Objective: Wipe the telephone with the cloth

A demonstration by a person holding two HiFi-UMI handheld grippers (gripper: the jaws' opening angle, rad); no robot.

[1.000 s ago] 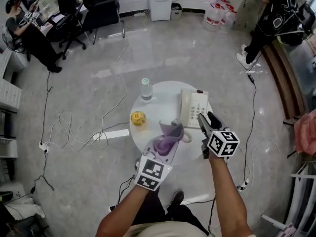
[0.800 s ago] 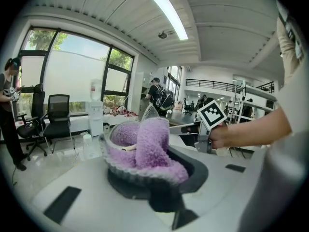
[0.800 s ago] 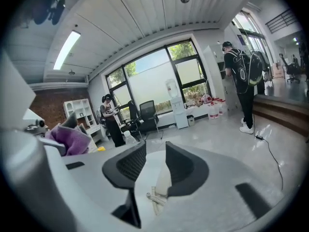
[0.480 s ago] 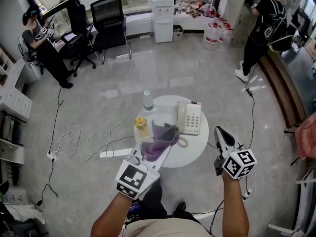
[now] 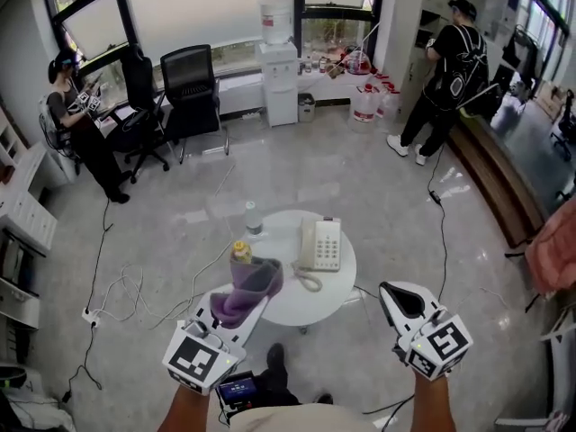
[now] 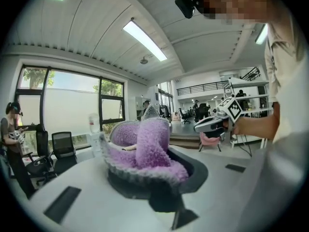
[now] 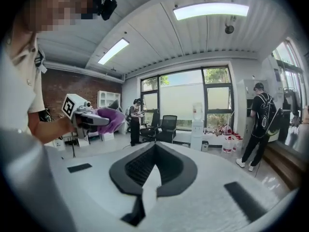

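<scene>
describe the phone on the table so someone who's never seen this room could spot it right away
Find the small round white table in the middle of the grey floor. On its right half lies the white corded desk telephone. It is the only flat, rectangular thing there; the clear plastic bottle and the small yellow object stand at the left edge.

Left gripper (image 5: pixel 241 293) clamps bunched purple cloth (image 5: pixel 256 275) over the near-left edge of round white table (image 5: pixel 310 302). Telephone (image 5: pixel 319 244), bottle (image 5: pixel 253 218), yellow object (image 5: pixel 240 251) on table. Right gripper (image 5: pixel 392 293) off table's right, jaws just closed, nothing between them.
</scene>
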